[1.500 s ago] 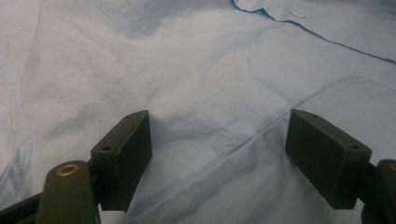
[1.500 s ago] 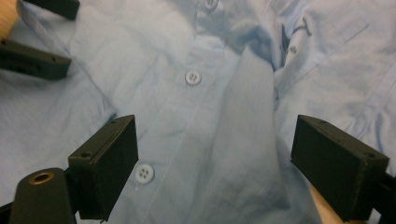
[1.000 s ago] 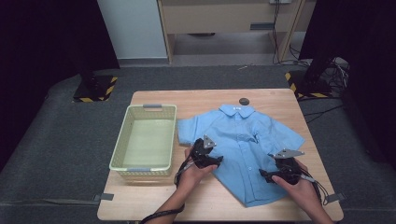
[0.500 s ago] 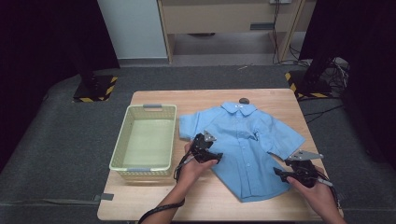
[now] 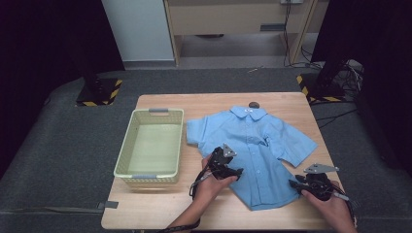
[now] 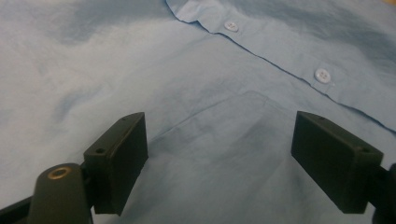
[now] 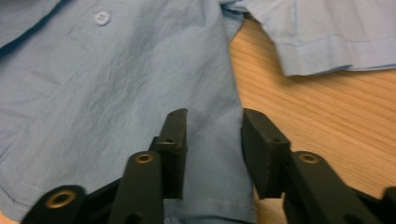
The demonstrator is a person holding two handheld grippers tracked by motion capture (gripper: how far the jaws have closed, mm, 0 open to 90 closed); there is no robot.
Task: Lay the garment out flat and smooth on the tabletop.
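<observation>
Blue shirt (image 5: 255,148) is lying flat, centre-right on the table (image 5: 160,213). Left gripper (image 5: 236,172) is hovering wide open over its front. Right gripper (image 7: 214,140) is straddling the near-right hem, part-open; contact unclear.

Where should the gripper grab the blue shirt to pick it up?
Probably the blue shirt at its bottom side edge, coming in from the table's right. There the cloth ends over bare table, so one jaw could slip beneath. The right gripper already straddles that edge; the left gripper is open over flat cloth, harder to pinch.
</observation>
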